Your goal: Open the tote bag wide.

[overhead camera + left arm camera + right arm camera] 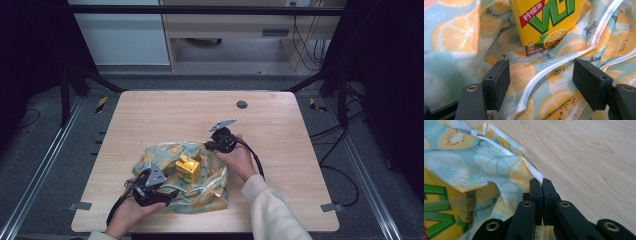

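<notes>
Yellow drink carton [187, 168] stands upright in the middle of the fruit-print cloth bag [212, 192], which lies crumpled on the near half of the tabletop [165, 112]. In the left gripper view the carton [546, 22] is straight ahead of your left claw [549, 83], just beyond the jaws, with green lettering, a red label strip and a lemon graphic on its face; its long axis runs vertical. A pale seam of the bag [564, 65] runs diagonally through the gap between the 2 jaws. Your left claw is released, jaws well apart, with nothing gripped, sitting low over the bag fabric. From the high view your left claw [150, 187] is at the bag's near-left edge and looks nearer to the carton than your right claw [220, 142], which is at the bag's far-right edge. Your right claw [541, 195] is clenched on the bag's white-trimmed rim [534, 171], lifting it slightly off the wood. Carton shows at the lower left of that view, partly under the fabric. My guess: you're holding the bag open or wrapping the carton; the left claw would have to go forward.
</notes>
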`<state>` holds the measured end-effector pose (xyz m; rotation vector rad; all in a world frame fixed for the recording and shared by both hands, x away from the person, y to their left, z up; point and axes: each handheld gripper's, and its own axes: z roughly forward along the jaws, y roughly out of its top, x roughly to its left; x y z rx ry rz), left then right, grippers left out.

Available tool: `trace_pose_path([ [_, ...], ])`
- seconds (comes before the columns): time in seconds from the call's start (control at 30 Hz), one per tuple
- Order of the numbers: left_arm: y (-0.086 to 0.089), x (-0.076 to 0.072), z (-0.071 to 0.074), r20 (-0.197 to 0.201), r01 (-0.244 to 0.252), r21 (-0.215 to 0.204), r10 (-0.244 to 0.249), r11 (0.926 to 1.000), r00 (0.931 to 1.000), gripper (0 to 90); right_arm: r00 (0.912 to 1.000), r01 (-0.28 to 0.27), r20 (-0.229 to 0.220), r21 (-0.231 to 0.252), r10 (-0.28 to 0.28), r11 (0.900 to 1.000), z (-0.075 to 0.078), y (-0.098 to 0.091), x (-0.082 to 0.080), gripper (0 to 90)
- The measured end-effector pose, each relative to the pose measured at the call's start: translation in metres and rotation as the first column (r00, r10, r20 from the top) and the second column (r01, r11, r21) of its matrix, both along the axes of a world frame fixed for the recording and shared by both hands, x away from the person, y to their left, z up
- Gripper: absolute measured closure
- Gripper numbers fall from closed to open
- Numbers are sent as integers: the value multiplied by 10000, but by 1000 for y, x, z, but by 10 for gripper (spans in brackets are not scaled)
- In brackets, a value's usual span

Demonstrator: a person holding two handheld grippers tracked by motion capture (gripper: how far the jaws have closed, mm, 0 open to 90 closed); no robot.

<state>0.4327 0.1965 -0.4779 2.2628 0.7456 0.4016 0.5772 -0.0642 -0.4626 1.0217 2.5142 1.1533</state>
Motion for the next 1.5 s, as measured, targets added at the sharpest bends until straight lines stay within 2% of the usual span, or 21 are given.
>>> trace_pose_path([
  [0.07, 0, 2, -2, -65, -2, 165, 3, 9999, 10000, 308, 9999, 96, 45, -195, -95, 9998, -2, -6, 3, 891],
  [0.17, -1, 2, -4, -83, 8, 359, -5, 9994, 10000, 311, 9997, 225, 44, -158, -224, 9996, -2, -9, 5, 891],
  [0.33, -3, 2, -7, -76, 0, 516, 4, 9987, 10000, 309, 9994, 221, 278, -421, -209, 9989, -5, -10, 7, 891],
  [0.5, -4, 2, -10, -180, 57, 752, -43, 9972, 9998, 309, 9990, 363, 302, -716, -342, 9968, -8, -17, 11, 891],
  [0.57, -6, 1, -11, -324, 104, 668, -83, 9977, 9994, 308, 9984, 520, 281, -703, -501, 9962, -9, -20, 13, 891],
  [0.67, -5, 2, -11, -91, -44, 968, 54, 9953, 9999, 302, 9979, 593, 306, -715, -572, 9957, -11, -24, 15, 890],
  [0.83, -5, 2, -12, -121, -47, 991, 59, 9951, 9999, 302, 9962, 813, 361, -755, -788, 9938, -11, -29, 17, 890],
  [0.93, -7, 0, -13, -310, 88, 844, -62, 9964, 9995, 302, 9952, 914, 388, -551, -893, 9943, -10, -33, 17, 890],
  [1.13, -8, -1, -15, -531, 191, 825, -147, 9964, 9985, 303, 9935, 1065, 461, -645, -1036, 9922, -10, -39, 17, 892],
  [1.23, -6, 0, -13, -132, -62, 1180, 78, 9930, 9999, 302, 9915, 1238, 492, -652, -1208, 9902, -10, -42, 19, 893],
  [1.5, -6, 0, -13, -23, -97, 1256, 100, 9920, 9999, 306, 9896, 1395, 460, -759, -1363, 9873, -11, -50, 21, 890],
])
